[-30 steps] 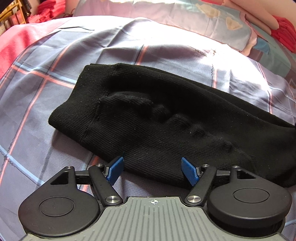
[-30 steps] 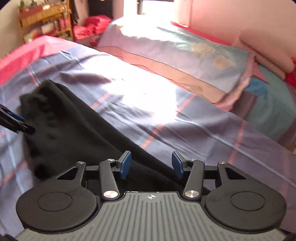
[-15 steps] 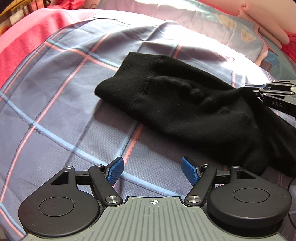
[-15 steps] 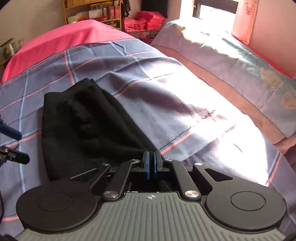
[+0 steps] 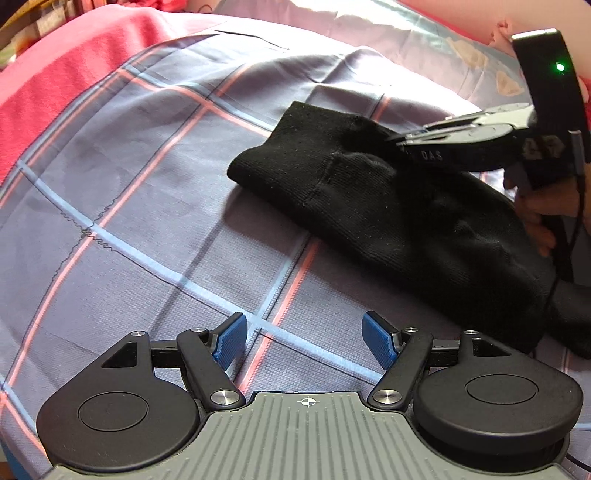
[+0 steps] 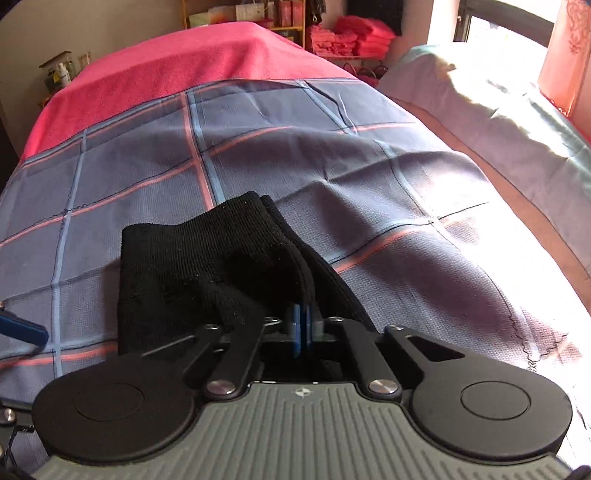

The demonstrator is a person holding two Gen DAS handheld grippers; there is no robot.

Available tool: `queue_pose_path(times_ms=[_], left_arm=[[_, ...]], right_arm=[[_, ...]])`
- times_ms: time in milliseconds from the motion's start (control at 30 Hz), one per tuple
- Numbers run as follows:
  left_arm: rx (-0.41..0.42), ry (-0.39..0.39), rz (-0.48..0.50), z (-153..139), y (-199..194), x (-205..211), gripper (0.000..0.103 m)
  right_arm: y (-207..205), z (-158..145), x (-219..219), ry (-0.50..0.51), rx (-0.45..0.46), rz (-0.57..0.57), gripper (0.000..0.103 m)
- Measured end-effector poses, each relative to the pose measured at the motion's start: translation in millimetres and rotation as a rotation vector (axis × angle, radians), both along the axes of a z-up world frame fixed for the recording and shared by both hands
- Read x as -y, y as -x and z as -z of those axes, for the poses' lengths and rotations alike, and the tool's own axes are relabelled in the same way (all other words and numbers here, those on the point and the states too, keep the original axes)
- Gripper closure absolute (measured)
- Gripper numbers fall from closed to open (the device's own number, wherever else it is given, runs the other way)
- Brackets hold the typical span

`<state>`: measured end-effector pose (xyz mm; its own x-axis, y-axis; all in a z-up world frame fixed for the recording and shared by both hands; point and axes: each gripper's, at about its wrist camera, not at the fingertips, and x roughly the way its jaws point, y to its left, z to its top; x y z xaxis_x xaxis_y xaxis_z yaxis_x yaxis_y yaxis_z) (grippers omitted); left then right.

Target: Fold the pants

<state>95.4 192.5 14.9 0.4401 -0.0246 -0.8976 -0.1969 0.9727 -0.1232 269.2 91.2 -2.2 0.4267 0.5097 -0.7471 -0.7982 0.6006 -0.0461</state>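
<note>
**Right hand-held gripper pinched the pants; left stood open over the bed**

The black pants [image 5: 406, 206] lay bunched on the bed's plaid sheet [image 5: 147, 206], toward the side of the bed where the pillows [image 6: 491, 122] lay in sunlight. In the left wrist view their ribbed end pointed toward the red blanket [image 5: 66, 70] that covered the far end of the bed, and the rest of the cloth trailed off toward the right edge of the picture.

The right hand-held gripper [image 6: 301, 325] had its blue pads [image 6: 295, 321] pressed together on a fold of the pants. The knit rose from the sheet into the pinch, with a ridge of cloth running up over the pads. From the left wrist view, the same gripper [image 5: 402, 138] came in from the right and bit into the upper edge of the pants just behind the ribbed end; a hand [image 5: 535, 221] gripped its handle below a black housing with a green light.

The left hand-held gripper [image 5: 304, 338] held nothing. Its jaws stood wide apart above bare sheet, near the pants but not touching them, with the cloth lying ahead and to the right of its fingertips. One of its blue pads [image 6: 22, 328] showed at the left edge of the right wrist view, beside the pants.

A shelf [image 6: 258, 18] and stacked red cloth [image 6: 347, 37] stood beyond the foot of the bed.
</note>
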Motion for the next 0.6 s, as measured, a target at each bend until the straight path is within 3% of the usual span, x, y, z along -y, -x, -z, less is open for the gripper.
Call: queue_pose_path(times_ms=[67,167,233,300,433,533,567,600], left_arm=[[0.002,-0.007,-0.001,-0.6,0.5,-1.4,0.0],[-0.002,-0.017,-0.006,-2.5,-5.4,-2.9,0.0],[0.026,-0.011,-0.007,-11.5,-11.3,-4.2,0.0],[0.059,-0.018,0.012,-21.0,-20.9,-1.9,0.0],[0.088,-0.001,0.077,-27.7,-57.0,15.5,0.0],[0.089,0.038,0.165,-19.9,-86.9,45.7,0.0],[0.078,0.04,0.196,-13.2,-96.1,57.0,0.0],[0.055,0.035,0.214,-4.2,-105.0,66.3,0.0]], right_arm=[[-9.3,-8.7,0.2,-0.06,-0.025,0.055,0.097],[-11.5,-6.4,6.1,-0.017,-0.094,0.099,0.088],[4.0,-19.2,39.7,-0.104,-0.083,0.157,0.072],[22.1,-31.8,83.2,-0.192,-0.087,0.262,0.045],[68.8,-34.2,189.5,-0.372,-0.147,0.477,0.044],[91.3,-10.8,240.7,-0.337,-0.22,0.567,0.046],[94.7,0.1,254.5,-0.297,-0.224,0.605,0.052],[96.8,4.7,277.6,-0.272,-0.197,0.678,0.071]])
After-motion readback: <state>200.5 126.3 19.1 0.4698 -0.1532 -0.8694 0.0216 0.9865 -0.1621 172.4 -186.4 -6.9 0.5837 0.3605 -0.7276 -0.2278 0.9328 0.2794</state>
